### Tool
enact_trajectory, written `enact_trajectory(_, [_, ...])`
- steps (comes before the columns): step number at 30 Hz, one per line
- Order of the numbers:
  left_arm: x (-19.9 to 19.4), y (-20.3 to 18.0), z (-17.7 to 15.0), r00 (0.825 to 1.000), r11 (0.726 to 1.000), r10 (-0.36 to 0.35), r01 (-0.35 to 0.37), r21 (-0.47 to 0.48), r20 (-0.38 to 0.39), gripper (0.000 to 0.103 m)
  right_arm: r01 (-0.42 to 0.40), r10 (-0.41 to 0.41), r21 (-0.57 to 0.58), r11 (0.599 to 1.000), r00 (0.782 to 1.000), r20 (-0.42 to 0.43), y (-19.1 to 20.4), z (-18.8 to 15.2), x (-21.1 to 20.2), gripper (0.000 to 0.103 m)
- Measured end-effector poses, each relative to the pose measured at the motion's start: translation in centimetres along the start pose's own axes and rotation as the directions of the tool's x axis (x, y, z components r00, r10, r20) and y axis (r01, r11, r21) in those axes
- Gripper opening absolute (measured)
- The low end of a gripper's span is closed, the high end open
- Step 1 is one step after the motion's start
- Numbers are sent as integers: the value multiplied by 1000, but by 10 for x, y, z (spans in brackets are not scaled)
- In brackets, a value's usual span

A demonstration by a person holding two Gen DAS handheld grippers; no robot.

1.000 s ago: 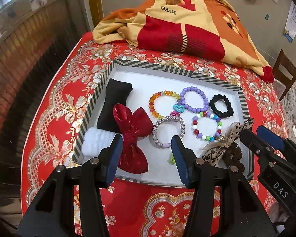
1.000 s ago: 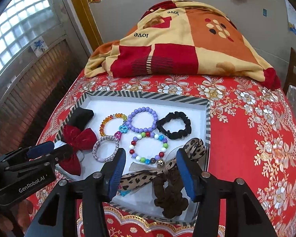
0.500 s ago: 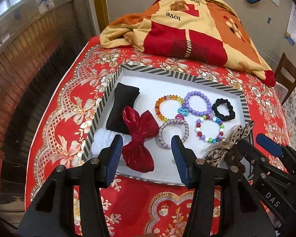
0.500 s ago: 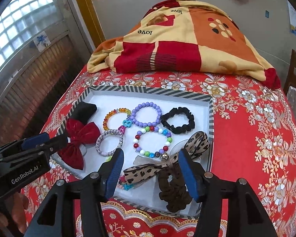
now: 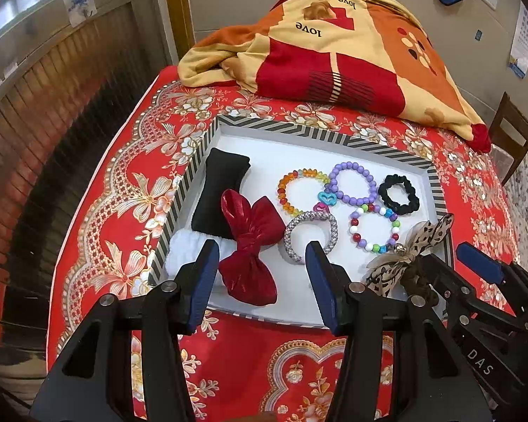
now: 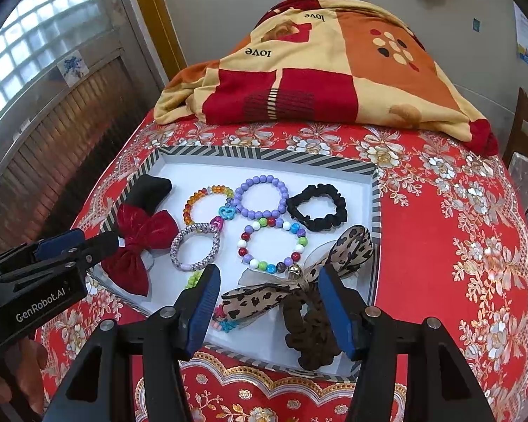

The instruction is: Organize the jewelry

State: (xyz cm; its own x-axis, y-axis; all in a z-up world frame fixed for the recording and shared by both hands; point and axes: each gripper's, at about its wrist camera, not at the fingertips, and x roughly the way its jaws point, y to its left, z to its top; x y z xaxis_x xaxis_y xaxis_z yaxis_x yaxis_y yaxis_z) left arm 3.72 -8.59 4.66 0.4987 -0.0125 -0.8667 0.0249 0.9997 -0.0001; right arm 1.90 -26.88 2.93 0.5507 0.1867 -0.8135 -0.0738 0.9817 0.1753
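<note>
Both tools hover over the near edge of the tray (image 6: 376, 197) on the red worktop (image 6: 450, 246), well clear of everything. The left tool (image 5: 260, 281) stands open and empty above the red bow (image 5: 250, 242). The right tool (image 6: 267, 302) is open too, empty, above the leopard bow (image 6: 299, 281) and brown scrunchie (image 6: 308, 334). Bead bracelets (image 6: 260, 195) and a black scrunchie (image 6: 316, 207) lie farther back in the tray.

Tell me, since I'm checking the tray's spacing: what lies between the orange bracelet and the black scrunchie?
The purple bead bracelet lies between the orange bracelet and the black scrunchie, clearest in the right wrist view.
</note>
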Motion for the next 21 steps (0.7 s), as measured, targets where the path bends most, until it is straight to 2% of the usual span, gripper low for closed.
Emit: enact_trajectory(21, [-8,-2,0,1000,1000,-1,0,20,16,51,17,-17,-17,1000,1000,7,3,0,-11,58])
